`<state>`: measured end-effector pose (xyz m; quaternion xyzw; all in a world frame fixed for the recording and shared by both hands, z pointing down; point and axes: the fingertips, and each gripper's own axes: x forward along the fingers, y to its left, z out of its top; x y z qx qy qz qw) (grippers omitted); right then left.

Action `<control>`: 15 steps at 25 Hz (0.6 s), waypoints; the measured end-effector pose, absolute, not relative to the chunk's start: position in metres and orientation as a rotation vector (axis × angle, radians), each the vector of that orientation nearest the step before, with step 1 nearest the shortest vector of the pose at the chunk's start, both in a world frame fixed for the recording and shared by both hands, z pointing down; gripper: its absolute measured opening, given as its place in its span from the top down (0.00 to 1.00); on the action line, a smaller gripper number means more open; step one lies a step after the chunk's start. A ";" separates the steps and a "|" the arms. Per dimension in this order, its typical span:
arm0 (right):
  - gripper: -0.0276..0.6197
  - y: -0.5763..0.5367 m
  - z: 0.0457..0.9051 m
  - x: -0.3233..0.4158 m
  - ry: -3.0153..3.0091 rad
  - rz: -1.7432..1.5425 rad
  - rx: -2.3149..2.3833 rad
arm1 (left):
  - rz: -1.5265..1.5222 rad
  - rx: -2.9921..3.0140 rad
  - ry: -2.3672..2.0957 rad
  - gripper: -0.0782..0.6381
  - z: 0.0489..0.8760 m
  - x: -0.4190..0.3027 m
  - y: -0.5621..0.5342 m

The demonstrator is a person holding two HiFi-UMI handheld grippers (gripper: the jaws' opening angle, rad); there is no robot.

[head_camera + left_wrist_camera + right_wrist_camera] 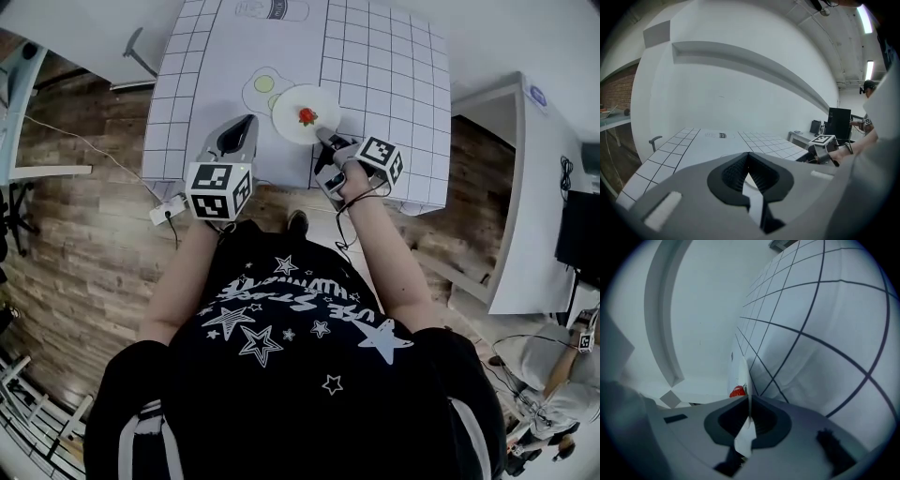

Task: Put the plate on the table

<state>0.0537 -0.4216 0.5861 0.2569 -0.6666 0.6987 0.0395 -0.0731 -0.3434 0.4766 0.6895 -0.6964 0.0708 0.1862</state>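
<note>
A white plate (289, 117) with a red strawberry (307, 116) on it is over the gridded table cloth (375, 56), near the front edge. My right gripper (323, 134) is shut on the plate's near right rim. In the right gripper view the plate (745, 373) runs edge-on between the jaws, with the strawberry (737, 392) just beyond my right gripper (749, 401). Whether the plate touches the cloth I cannot tell. My left gripper (248, 122) hovers left of the plate, shut and holding nothing. The left gripper view shows the left gripper (748, 157) over bare cloth.
A drawn plate outline with a yellow spot (267, 86) lies on the cloth just left of the plate. A power strip (169, 211) lies on the wooden floor below the table's front left corner. A white desk (525, 187) stands to the right, and another person (562, 366) is beyond it.
</note>
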 end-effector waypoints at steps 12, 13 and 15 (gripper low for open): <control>0.92 -0.427 0.586 0.058 -2.034 2.131 0.819 | 0.208 1.870 -1.931 0.88 0.501 -0.069 -0.347; 0.92 -0.427 0.586 0.058 -2.035 2.124 0.827 | 0.201 1.866 -1.929 0.88 0.501 -0.068 -0.347; 0.92 -0.427 0.586 0.059 -2.037 2.102 0.843 | 0.182 1.853 -1.926 0.88 0.502 -0.069 -0.346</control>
